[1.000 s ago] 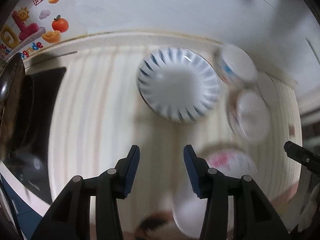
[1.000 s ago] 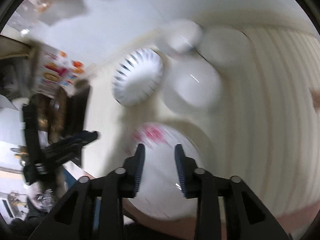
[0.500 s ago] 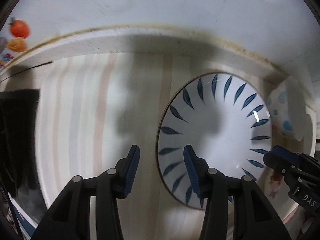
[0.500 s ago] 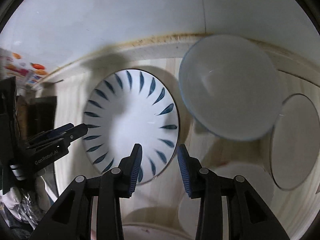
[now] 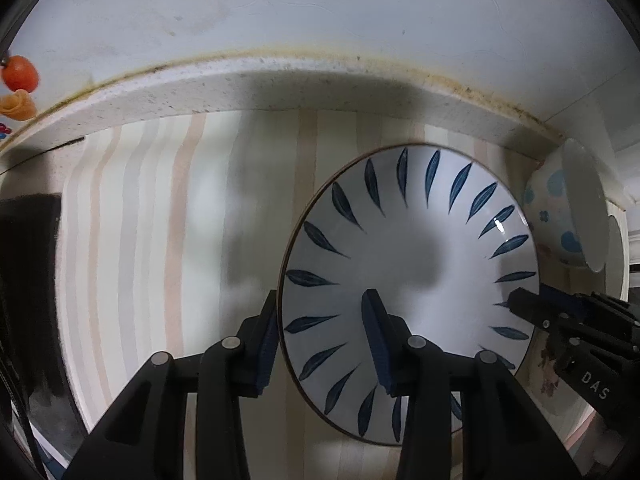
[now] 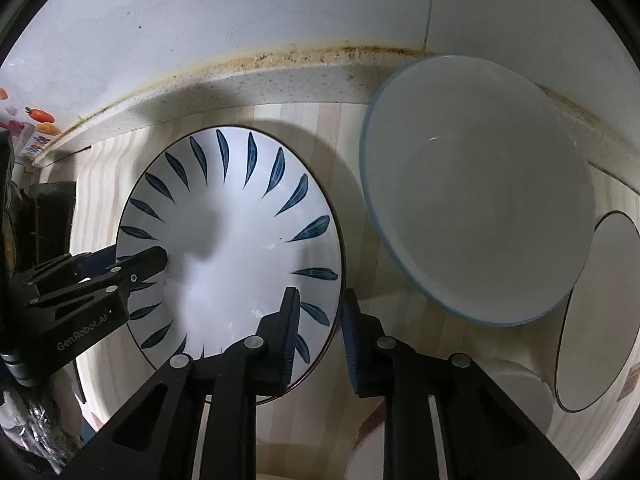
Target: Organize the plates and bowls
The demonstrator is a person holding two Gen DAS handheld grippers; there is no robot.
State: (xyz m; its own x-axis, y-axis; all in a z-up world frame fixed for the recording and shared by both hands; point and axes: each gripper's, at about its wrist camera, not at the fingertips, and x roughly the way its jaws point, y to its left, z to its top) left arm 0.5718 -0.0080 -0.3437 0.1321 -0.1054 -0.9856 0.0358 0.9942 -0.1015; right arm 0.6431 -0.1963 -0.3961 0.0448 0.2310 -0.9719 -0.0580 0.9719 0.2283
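- Both of our grippers had come down from well above the desk (image 5: 168, 208) to the leaf plate (image 5: 408, 280) within the last second, one at each side of it.
- Our left gripper (image 5: 324, 344) straddled the plate's left rim, one finger outside and one over the inside; its jaws were closing, and we could not see the pads pressing yet.
- Our right gripper (image 6: 320, 332) straddled the opposite rim in the same way, jaws also closing, a sliver of gap showing by the outer pad.
- A second ago both pairs of jaws stood wider and hung over bare desk or other dishes, so we judged this to be the start of a two-handed lift of the plate.
- That plate lay flat on the striped desk near the back wall, with a big pale bowl (image 6: 480, 200) just beside it on the right.
- A spotted bowl (image 5: 560, 216) showed only at the frame edge, badly stretched.
- A second plate (image 6: 600, 312) was cut off on the right, and the white shape below it we could not identify.
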